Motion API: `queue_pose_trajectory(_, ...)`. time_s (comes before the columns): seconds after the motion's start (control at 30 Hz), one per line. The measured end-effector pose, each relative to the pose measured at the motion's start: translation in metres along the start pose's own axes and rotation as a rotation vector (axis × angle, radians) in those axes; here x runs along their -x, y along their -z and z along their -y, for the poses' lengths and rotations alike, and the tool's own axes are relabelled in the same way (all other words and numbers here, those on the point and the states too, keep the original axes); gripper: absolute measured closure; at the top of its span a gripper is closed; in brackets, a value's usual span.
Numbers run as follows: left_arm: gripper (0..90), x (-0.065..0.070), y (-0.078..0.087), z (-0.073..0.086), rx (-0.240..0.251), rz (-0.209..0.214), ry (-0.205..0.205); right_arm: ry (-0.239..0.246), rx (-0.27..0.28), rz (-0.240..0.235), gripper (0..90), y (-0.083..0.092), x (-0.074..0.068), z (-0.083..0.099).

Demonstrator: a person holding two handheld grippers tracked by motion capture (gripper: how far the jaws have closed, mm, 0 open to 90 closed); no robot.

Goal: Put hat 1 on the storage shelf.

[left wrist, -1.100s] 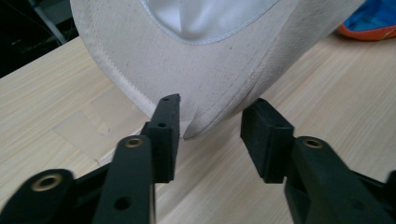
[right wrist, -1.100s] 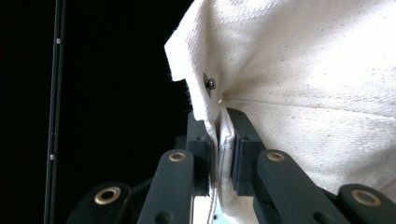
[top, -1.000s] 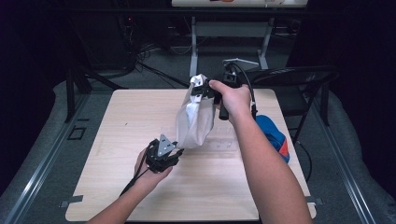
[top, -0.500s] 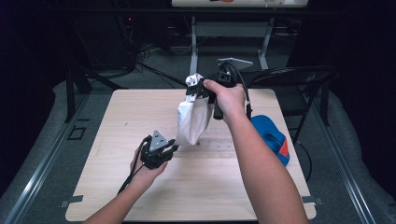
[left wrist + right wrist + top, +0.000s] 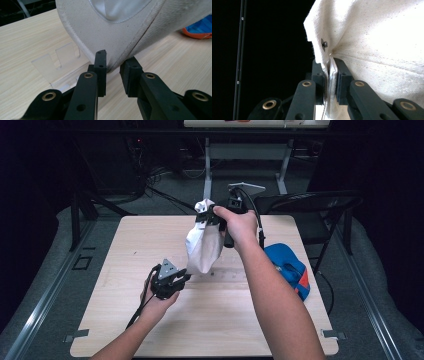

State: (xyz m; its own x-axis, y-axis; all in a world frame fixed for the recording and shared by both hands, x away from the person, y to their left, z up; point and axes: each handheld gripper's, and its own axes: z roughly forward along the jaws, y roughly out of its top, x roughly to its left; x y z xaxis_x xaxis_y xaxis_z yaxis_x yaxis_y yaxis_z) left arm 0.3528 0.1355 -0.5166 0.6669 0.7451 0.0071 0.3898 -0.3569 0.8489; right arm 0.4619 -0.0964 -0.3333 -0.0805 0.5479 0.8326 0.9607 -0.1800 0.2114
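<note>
A white canvas cap (image 5: 202,247) hangs in the air above the table (image 5: 125,250). My right gripper (image 5: 202,215) is shut on its upper edge. In the right gripper view the pads (image 5: 329,65) pinch a fold of the cap (image 5: 374,37) beside a small metal snap. My left gripper (image 5: 186,276) lies low over the table at the cap's bottom tip. Its jaws (image 5: 112,65) have just been closing, and the cap's lower seam (image 5: 125,25) dips between them. A gap still shows between the pads.
A blue and orange cap (image 5: 287,267) lies at the table's right edge and also appears in the left gripper view (image 5: 200,27). A clear plastic stand (image 5: 57,65) lies on the wood under the cloth. A black folding chair (image 5: 310,202) stands beyond the table's right corner.
The white cap has shifted slightly left with the right hand and now hangs narrower. The left gripper's jaws have drawn closer together at its bottom tip.
</note>
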Motion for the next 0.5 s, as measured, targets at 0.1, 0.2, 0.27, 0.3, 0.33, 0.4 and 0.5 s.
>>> queue_pose_trajectory(0.1, 76.3, 0.001, 0.000, 0.001, 0.000, -0.004, 0.011, 0.010, -0.010, -0.002, 81.0, -0.003, 0.000, 0.000)
queue_pose_trajectory(0.2, 76.4, 0.002, 0.000, 0.001, -0.001, -0.013, 0.022, 0.012, -0.010, -0.007, 81.0, -0.007, -0.001, 0.000)
queue_pose_trajectory(0.27, 76.6, 0.003, -0.003, 0.001, -0.006, -0.022, 0.043, 0.019, -0.014, 0.005, 80.9, -0.009, -0.001, 0.000)
queue_pose_trajectory(0.3, 76.7, 0.003, -0.003, 0.001, -0.003, -0.026, 0.046, 0.021, -0.015, 0.009, 80.9, -0.010, -0.001, 0.000)
queue_pose_trajectory(0.33, 77.0, 0.003, -0.003, 0.001, -0.002, -0.029, 0.046, 0.021, -0.016, 0.010, 80.9, -0.011, 0.000, 0.000)
queue_pose_trajectory(0.4, 77.6, 0.003, -0.003, 0.002, 0.001, -0.032, 0.047, 0.019, -0.022, 0.009, 80.9, -0.012, 0.000, 0.000)
queue_pose_trajectory(0.5, 78.9, 0.002, -0.002, 0.003, 0.001, -0.033, 0.057, 0.024, -0.019, 0.012, 80.6, -0.012, 0.000, 0.000)
